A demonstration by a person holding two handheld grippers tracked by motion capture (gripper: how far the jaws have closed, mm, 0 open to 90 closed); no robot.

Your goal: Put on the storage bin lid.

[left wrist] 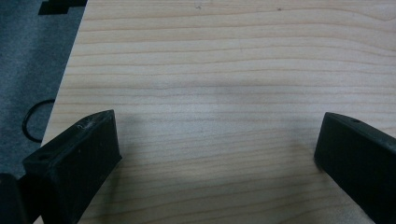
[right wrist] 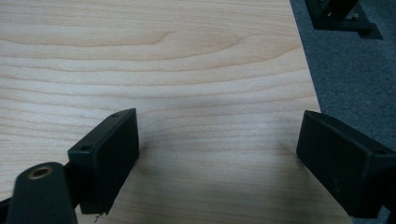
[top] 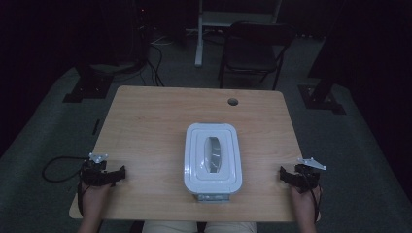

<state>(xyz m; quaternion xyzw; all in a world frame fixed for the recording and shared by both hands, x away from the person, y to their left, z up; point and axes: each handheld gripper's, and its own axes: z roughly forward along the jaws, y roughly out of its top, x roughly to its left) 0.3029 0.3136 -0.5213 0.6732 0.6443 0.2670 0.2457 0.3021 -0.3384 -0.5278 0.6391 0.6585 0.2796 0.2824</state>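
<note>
The box (top: pixel 213 158), lid on, sits by the tabletop's (top: pixel 145 121) near edge, midway between both hands for an even reach. The left gripper (top: pixel 119 173) and right gripper (top: pixel 283 173) wait at the side edges, jaws released and empty.

A white box (top: pixel 213 158) is lying flat near the middle of the table (top: pixel 145 126), towards the person's edge. It is rectangular with rounded corners, its long side running away from the person. Its lid is sitting closed, showing a raised inner panel with a grey oval window. A grey latch is showing at its near end.
</note>
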